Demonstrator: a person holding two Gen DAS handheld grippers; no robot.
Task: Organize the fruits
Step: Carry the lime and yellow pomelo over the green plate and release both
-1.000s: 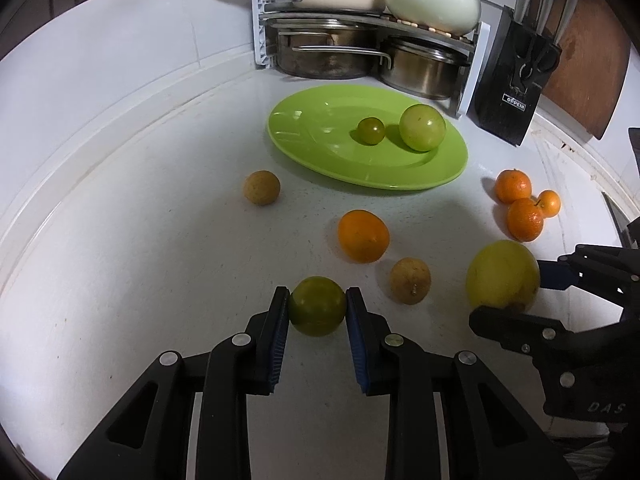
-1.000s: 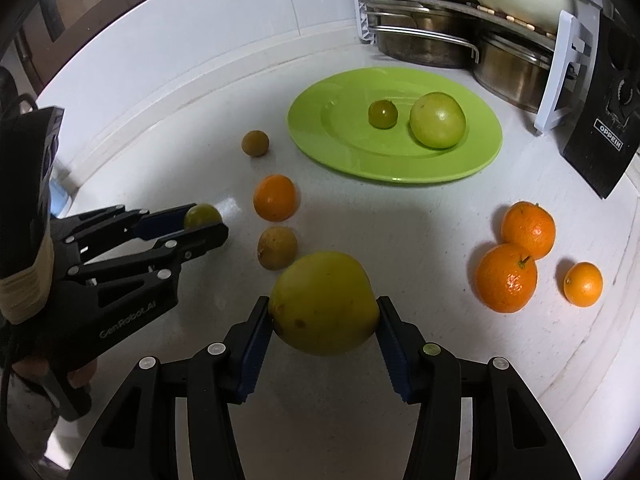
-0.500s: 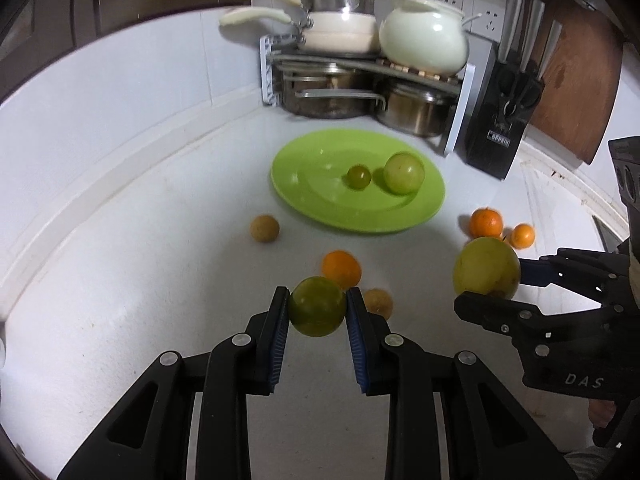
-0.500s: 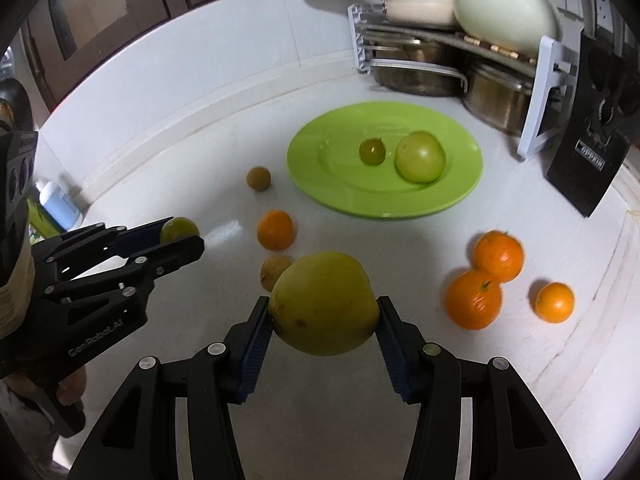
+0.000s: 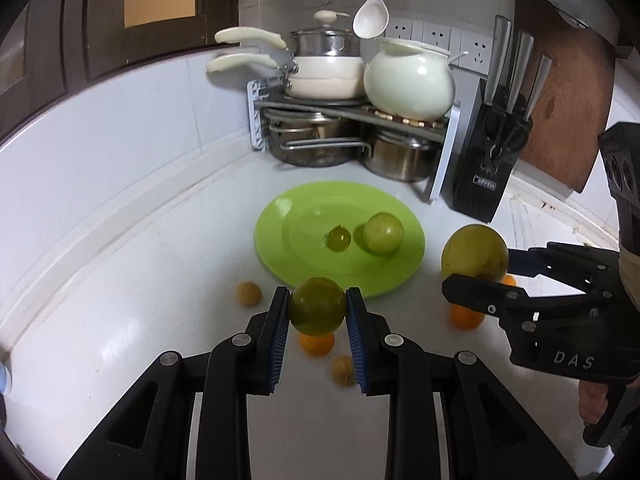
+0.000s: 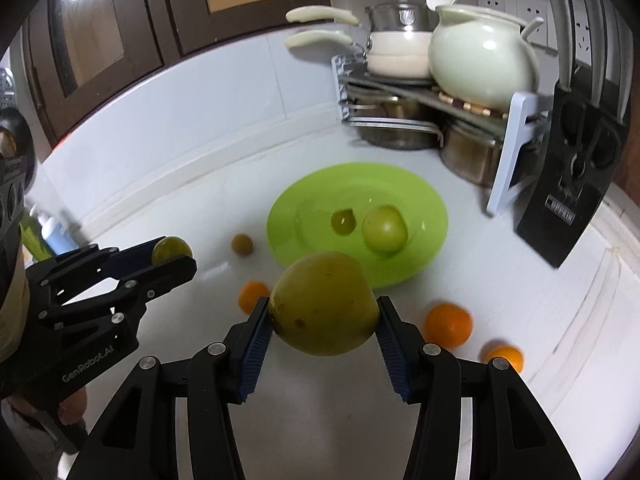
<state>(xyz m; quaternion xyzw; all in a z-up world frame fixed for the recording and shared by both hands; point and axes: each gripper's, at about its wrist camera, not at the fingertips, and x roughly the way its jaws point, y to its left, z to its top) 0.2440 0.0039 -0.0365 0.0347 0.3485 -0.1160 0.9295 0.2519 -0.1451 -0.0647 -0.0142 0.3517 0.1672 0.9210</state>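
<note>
My left gripper (image 5: 318, 312) is shut on a small green fruit (image 5: 318, 306) and holds it well above the counter; it also shows in the right wrist view (image 6: 172, 250). My right gripper (image 6: 322, 318) is shut on a large yellow-green fruit (image 6: 324, 302), also seen in the left wrist view (image 5: 474, 252). A green plate (image 5: 280, 252) lies ahead with a small dark green fruit (image 5: 339, 239) and a pale green fruit (image 5: 383, 233) on it. Oranges (image 6: 448, 326) and small brown fruits (image 5: 248, 293) lie on the white counter below.
A pot rack (image 5: 352, 120) with pans and a white pot stands behind the plate in the corner. A black knife block (image 5: 490, 160) and a wooden board (image 5: 568, 92) stand at the right. Bottles (image 6: 56, 232) stand at the far left.
Both grippers have lifted their fruits up from the counter and tilted to look further forward. The plate and loose fruits now appear lower and farther away.
</note>
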